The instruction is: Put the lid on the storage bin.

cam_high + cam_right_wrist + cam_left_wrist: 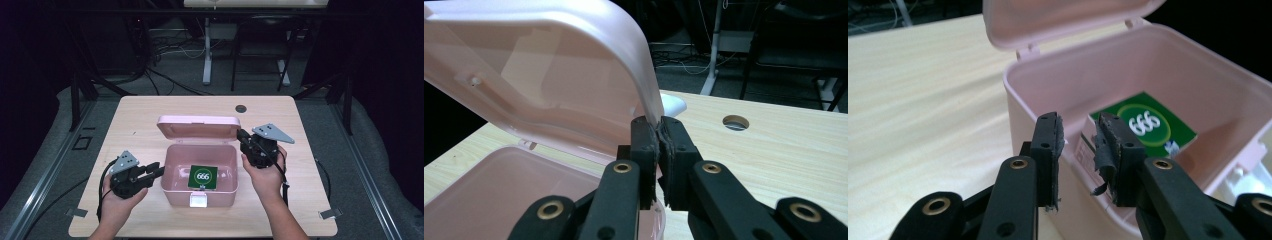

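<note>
- Nearest the person, the left hand (117, 200) holds the left gripper (156, 170) low at the left side of the pink box (172, 187), its tips just beside the box's left wall.
- In the left gripper view the left gripper (1079, 145) has its jaws spread a little with nothing between them, one on either side of the box's near rim; the pad on one jaw is frayed.
- The box stands open in the middle of the light wooden table (135, 120), a white latch (198, 201) on its front wall.
- Inside, on the floor of the box, lies a green card (203, 176) with a white ring and the figures "666"; the left gripper view shows the green card (1148, 127) lying flat, towards the right side.
- Farther on, the right hand (265, 172) holds the right gripper (241, 135) at the right end of the raised lid (197, 129).
- In the right gripper view the right gripper (659, 132) has its jaws pressed together on the edge of the lid (549, 70), which is tilted up and back from the hinge.
- Behind it a round hole (735, 122) is set in the tabletop near the far edge.
- Beyond the table the floor is dim, with cables and a white table leg (206, 50).
</note>
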`<action>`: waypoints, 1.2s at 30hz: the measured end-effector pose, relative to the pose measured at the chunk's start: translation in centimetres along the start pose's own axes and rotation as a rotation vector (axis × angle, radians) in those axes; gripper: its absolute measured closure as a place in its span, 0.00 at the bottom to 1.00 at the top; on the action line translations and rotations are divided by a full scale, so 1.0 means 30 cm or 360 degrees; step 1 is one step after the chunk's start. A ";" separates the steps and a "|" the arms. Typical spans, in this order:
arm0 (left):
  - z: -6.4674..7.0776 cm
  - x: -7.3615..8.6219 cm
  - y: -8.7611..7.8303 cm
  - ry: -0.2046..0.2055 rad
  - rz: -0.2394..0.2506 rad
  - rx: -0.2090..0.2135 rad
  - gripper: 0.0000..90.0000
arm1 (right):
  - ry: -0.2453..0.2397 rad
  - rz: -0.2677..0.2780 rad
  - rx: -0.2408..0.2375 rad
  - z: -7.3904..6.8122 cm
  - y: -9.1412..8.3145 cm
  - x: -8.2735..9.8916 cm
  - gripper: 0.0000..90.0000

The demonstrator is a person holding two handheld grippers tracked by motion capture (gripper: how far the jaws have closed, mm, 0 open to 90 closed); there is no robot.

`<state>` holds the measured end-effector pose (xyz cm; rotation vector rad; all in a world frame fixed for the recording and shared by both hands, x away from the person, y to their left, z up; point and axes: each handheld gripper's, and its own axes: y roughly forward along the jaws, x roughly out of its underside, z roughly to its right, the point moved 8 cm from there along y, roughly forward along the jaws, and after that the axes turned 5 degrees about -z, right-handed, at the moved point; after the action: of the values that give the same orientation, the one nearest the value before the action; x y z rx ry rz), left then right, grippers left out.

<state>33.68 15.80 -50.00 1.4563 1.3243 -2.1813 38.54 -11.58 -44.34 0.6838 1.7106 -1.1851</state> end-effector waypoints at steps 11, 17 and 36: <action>-0.078 -0.174 -0.026 -0.0031 0.0093 -0.0061 0.77 | 0.0018 0.0000 -0.0040 0.004 -0.001 0.002 0.94; -0.089 -0.235 -0.027 -0.0001 0.0139 -0.0112 0.78 | 0.0023 0.0001 -0.0049 0.004 -0.002 0.003 0.94; -0.065 -0.323 -0.008 0.0054 0.0173 -0.0165 0.84 | 0.0065 -0.0027 -0.0104 0.020 -0.019 -0.001 0.90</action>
<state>39.57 14.60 -42.16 1.4957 1.3155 -1.9985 38.29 -12.34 -44.15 0.6593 1.7844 -1.1288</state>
